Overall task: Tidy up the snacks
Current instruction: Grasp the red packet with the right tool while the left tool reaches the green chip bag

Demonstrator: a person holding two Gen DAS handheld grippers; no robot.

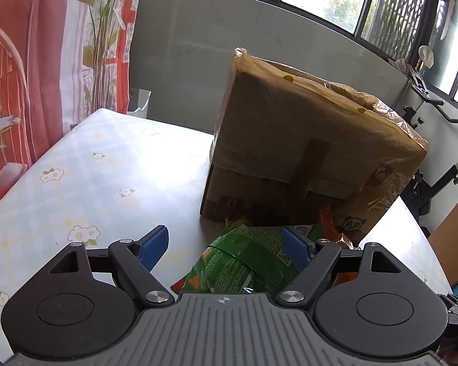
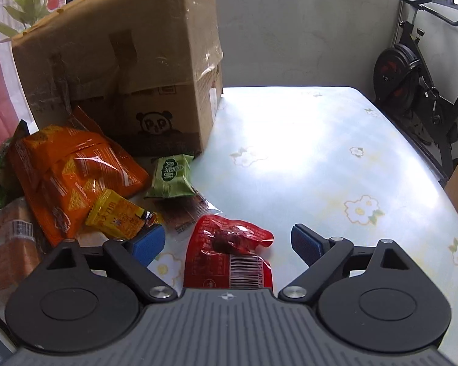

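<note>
A cardboard box [image 1: 305,140] with a panda print stands on the table; it also shows in the right wrist view [image 2: 128,61]. My left gripper [image 1: 226,244] is open, with a green snack bag [image 1: 247,259] lying between its blue pads. My right gripper [image 2: 229,241] is open over a red snack packet [image 2: 229,253] on the table. In front of the box lie an orange chip bag [image 2: 73,170], a small yellow packet [image 2: 116,216], a small green packet [image 2: 171,177] and a brown packet [image 2: 6,244].
The table [image 2: 320,158] has a pale floral checked cloth [image 1: 91,177]. An exercise bike [image 2: 418,76] stands beyond its right edge. A red curtain [image 1: 30,61] and plant [image 1: 103,30] are to the left. Windows run along the back wall.
</note>
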